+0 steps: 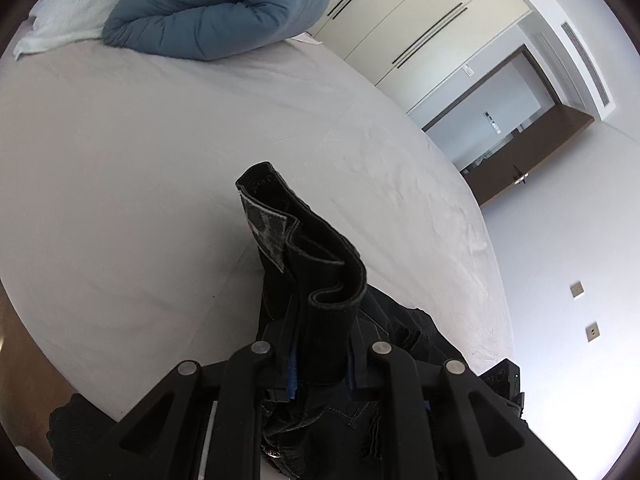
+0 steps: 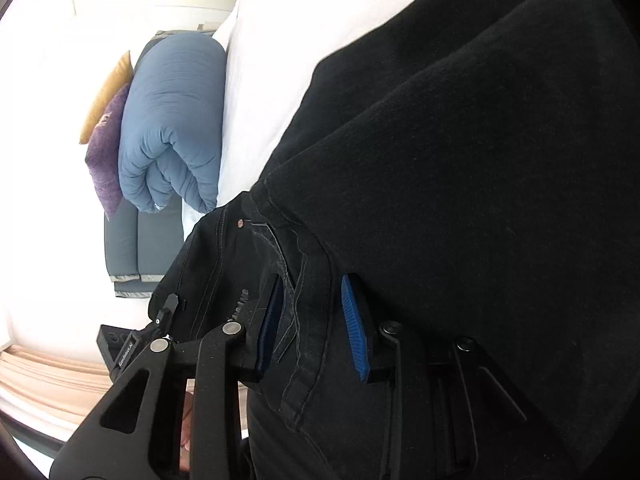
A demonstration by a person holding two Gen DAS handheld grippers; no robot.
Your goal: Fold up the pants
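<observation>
Black gripper linkages fill the bottom of both wrist views. Our left gripper point(image 1: 320, 364) is clamped on the waistband of the black jeans point(image 1: 304, 264), which stands up folded between its blue pads, label side showing. Our right gripper point(image 2: 314, 328) pinches a seamed section near a pocket rivet, with denim bunched between its pads. We hold the jeans lifted above the near edge of the white bed point(image 1: 140, 168). We judge their long axis runs from one gripper to the other, both equally near. A rolled blue duvet point(image 1: 216, 8) lies at the far edge.
</observation>
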